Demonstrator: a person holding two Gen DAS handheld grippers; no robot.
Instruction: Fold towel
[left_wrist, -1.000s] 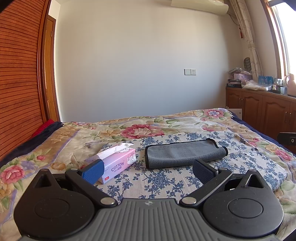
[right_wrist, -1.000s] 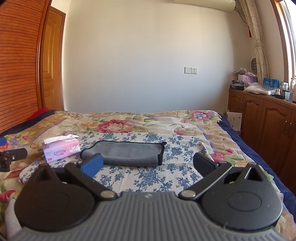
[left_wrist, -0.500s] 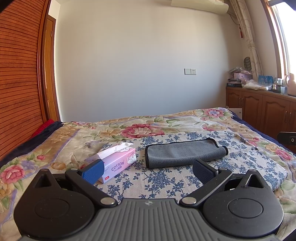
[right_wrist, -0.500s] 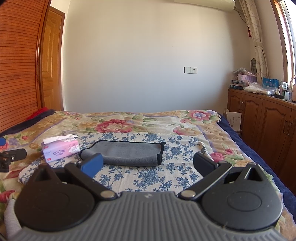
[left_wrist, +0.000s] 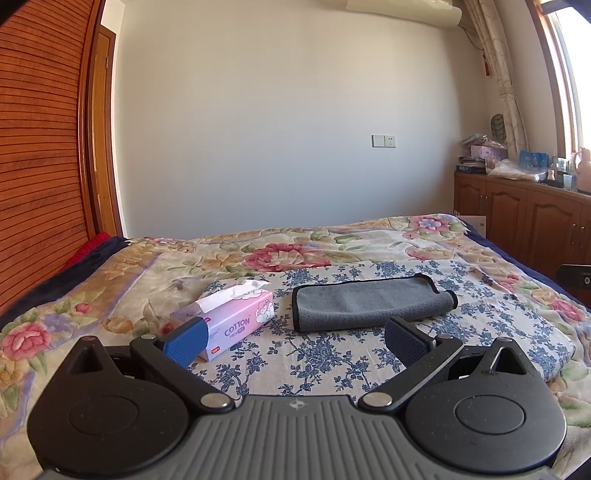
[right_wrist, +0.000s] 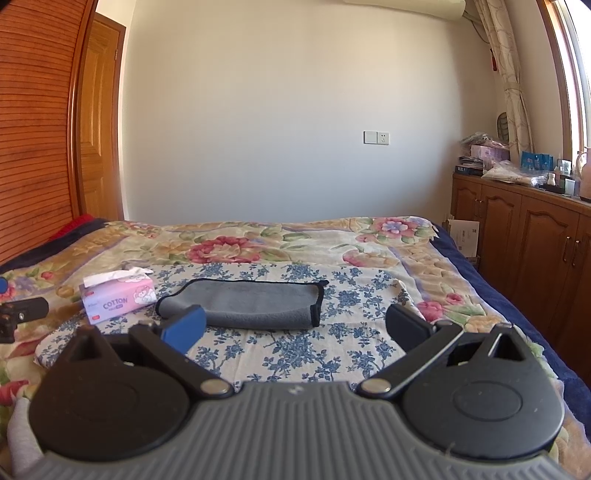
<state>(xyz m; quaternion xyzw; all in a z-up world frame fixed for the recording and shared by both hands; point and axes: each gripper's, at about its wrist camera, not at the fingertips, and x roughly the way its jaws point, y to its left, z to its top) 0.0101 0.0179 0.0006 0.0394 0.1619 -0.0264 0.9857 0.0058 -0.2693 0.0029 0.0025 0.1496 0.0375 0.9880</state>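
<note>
1. Left wrist view. The left gripper (left_wrist: 295, 338) hangs above the bed (left_wrist: 110, 295) with its two fingers spread wide apart and nothing between them. The towel (left_wrist: 369, 304), grey with a dark edging, lies flat on the blue-flowered cloth (left_wrist: 314, 362) ahead of the gripper and slightly to its right, clear of both fingers. Its long axis runs left to right across the view, roughly square to the line of the fingers. It already looks folded over: the right end shows a rounded, rolled-looking fold, and the left end is a straight bound edge. A pink tissue box (left_wrist: 236, 319) sits just beside the towel's left end, apart from it and close behind the left finger.

2. Right wrist view. The right gripper (right_wrist: 295, 326) is likewise spread apart and empty. Here the towel (right_wrist: 251, 304) lies ahead and a little to the left, long axis again crosswise. Its bound short end points right, nearer the middle of this gripper's reach; the rounded fold points left toward the tissue box (right_wrist: 118, 299). The blue left finger overlaps the towel's near left corner in the picture; whether it touches I cannot tell.

3. Judgement. Each gripper seems to stand nearer one end, so a further fold would likely bring one short end over along the long axis.
</note>
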